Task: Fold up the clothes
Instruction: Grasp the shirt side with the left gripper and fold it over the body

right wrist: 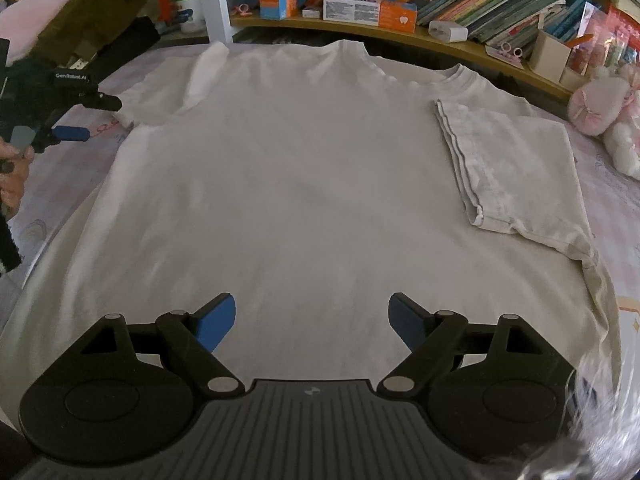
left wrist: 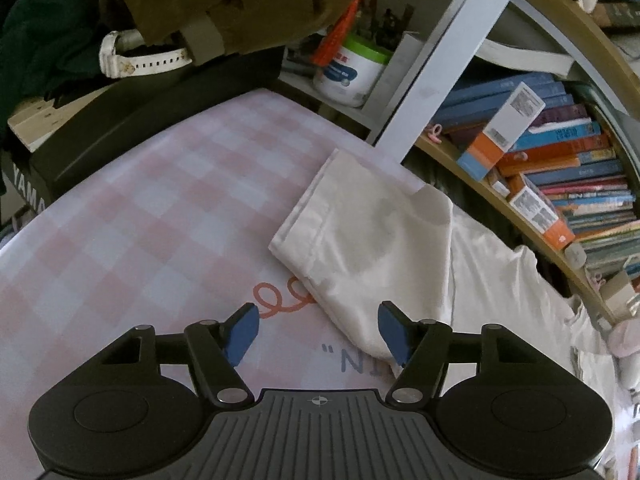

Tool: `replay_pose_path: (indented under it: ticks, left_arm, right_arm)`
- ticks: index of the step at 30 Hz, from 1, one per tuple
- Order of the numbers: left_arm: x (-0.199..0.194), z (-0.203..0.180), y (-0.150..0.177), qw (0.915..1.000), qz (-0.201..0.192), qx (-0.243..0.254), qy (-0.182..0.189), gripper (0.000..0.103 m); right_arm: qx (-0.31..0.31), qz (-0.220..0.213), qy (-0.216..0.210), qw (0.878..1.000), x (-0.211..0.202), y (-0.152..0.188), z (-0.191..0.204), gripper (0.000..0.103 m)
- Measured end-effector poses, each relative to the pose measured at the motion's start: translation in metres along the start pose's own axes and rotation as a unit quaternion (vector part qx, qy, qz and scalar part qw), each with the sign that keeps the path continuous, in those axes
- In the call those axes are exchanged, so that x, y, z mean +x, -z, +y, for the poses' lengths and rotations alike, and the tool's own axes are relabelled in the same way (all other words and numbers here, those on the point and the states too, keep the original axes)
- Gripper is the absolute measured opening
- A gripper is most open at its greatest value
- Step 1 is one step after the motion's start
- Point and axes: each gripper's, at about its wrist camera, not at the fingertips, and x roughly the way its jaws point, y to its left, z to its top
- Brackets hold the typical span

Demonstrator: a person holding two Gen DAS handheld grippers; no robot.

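A white T-shirt (right wrist: 304,184) lies flat on the pink checked bed sheet (left wrist: 132,208), neck toward the bookshelf. Its right sleeve (right wrist: 516,172) is folded inward over the body. Its left sleeve (left wrist: 360,240) lies spread out on the sheet. My left gripper (left wrist: 318,332) hovers open just short of that sleeve's hem, nothing between its blue pads. In the right wrist view the left gripper (right wrist: 80,118) shows at the far left, held by a hand. My right gripper (right wrist: 312,320) stands open over the shirt's lower part, holding nothing.
A curved wooden shelf (right wrist: 400,32) packed with books runs along the bed's far side. A black keyboard case (left wrist: 120,120) with olive clothes and a white watch (left wrist: 140,60) sits at the far left. Pink plush toys (right wrist: 604,108) lie at the right.
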Motion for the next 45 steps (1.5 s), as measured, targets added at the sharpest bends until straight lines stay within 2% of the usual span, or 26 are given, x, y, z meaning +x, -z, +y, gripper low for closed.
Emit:
replay_pose_path:
  ticks: [8, 16, 20, 22, 23, 26, 31, 34, 36, 38, 40, 42, 44, 45]
  left_arm:
    - [0.011, 0.002, -0.006, 0.9996, -0.013, -0.023, -0.003, 0.05]
    - [0.02, 0.0, -0.014, 0.9989, -0.029, -0.037, -0.007, 0.046]
    - [0.026, 0.0, -0.02, 0.9979, -0.037, -0.052, -0.011, 0.04]
    - [0.028, 0.002, -0.021, 0.9967, -0.042, -0.066, -0.02, 0.026]
    - [0.028, 0.004, -0.021, 0.9959, -0.043, -0.075, -0.026, 0.012]
    - [0.024, 0.016, -0.017, 0.99, -0.045, -0.132, -0.021, 0.006]
    - [-0.004, 0.026, -0.001, 0.9691, -0.076, -0.235, -0.001, 0.006]
    - [-0.011, 0.017, 0.002, 0.9663, -0.088, -0.242, -0.006, 0.006]
    - [-0.014, 0.004, -0.003, 0.9709, -0.096, -0.219, -0.012, 0.006]
    - [-0.019, -0.019, -0.01, 0.9787, -0.106, -0.176, -0.006, 0.006]
    - [-0.026, -0.054, -0.015, 0.9873, -0.117, -0.107, 0.006, 0.006]
    - [-0.033, -0.099, -0.013, 0.9921, -0.122, -0.014, 0.027, 0.006]
    - [-0.039, -0.148, 0.001, 0.9872, -0.112, 0.1, 0.053, 0.006]
    - [-0.041, -0.173, 0.015, 0.9786, -0.102, 0.167, 0.064, 0.007]
  right_arm:
    - [0.007, 0.004, -0.004, 1.0, 0.002, 0.001, -0.001, 0.083]
    - [0.007, 0.005, -0.005, 1.0, 0.002, 0.003, -0.001, 0.083]
    - [0.009, 0.004, -0.005, 1.0, 0.001, 0.004, -0.002, 0.083]
    - [0.01, 0.004, -0.004, 1.0, 0.0, 0.005, -0.002, 0.083]
    - [0.01, 0.003, -0.004, 1.0, 0.0, 0.005, -0.002, 0.083]
    - [0.013, 0.004, -0.002, 1.0, -0.001, 0.007, -0.005, 0.083]
    - [0.02, -0.001, 0.001, 1.0, -0.006, 0.012, -0.012, 0.083]
    - [0.032, -0.005, -0.001, 0.999, -0.008, 0.015, -0.022, 0.083]
    - [0.034, -0.009, -0.005, 0.999, -0.01, 0.016, -0.029, 0.083]
    - [0.034, -0.013, -0.01, 0.999, -0.012, 0.019, -0.036, 0.083]
    - [0.037, -0.014, -0.015, 0.999, -0.013, 0.021, -0.044, 0.083]
    - [0.041, -0.015, -0.02, 0.999, -0.015, 0.024, -0.053, 0.083]
    - [0.044, -0.015, -0.025, 0.999, -0.016, 0.026, -0.061, 0.083]
    - [0.046, -0.016, -0.027, 0.998, -0.017, 0.027, -0.065, 0.083]
